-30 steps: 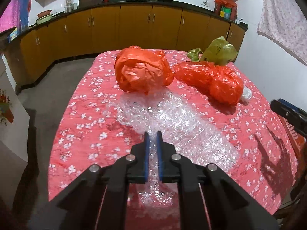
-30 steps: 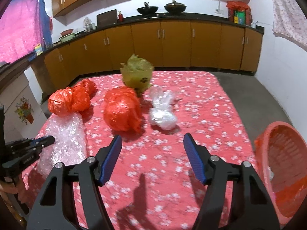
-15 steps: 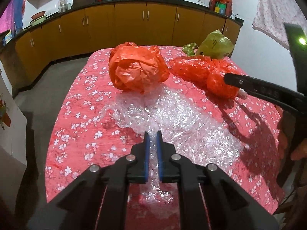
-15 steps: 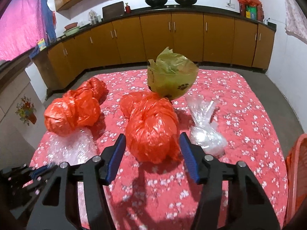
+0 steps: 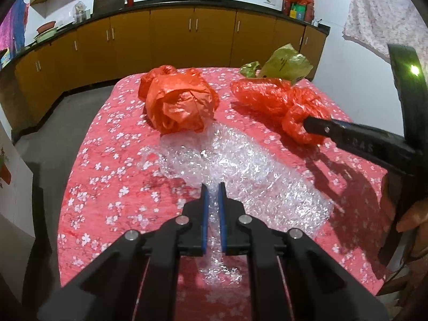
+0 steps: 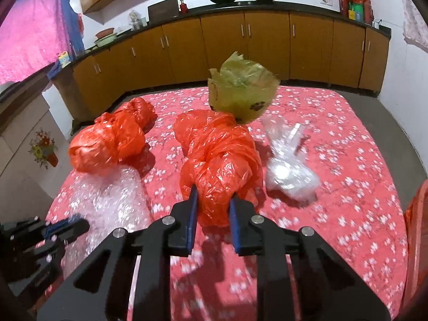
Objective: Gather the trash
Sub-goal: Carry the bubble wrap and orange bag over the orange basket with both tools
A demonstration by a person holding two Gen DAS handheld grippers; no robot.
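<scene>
My left gripper [image 5: 213,187] is shut on a sheet of clear bubble wrap [image 5: 240,171] that lies on the red flowered table [image 5: 107,160]. My right gripper [image 6: 213,196] is closed on the near end of a long orange plastic bag [image 6: 219,155]; it also shows in the left wrist view [image 5: 294,104]. A second orange bag [image 6: 109,141] lies to the left, also in the left wrist view [image 5: 179,101]. A green bag [image 6: 240,91] stands behind. A clear plastic bag [image 6: 289,171] lies to the right.
An orange basket [image 6: 417,227] stands off the table's right edge. Wooden kitchen cabinets [image 6: 240,45] run along the back wall, with floor between them and the table. The left gripper [image 6: 53,230] shows at the lower left of the right wrist view.
My right gripper moved forward to the long orange bag and its jaws closed on its near end. My left gripper stayed shut on the bubble wrap.
</scene>
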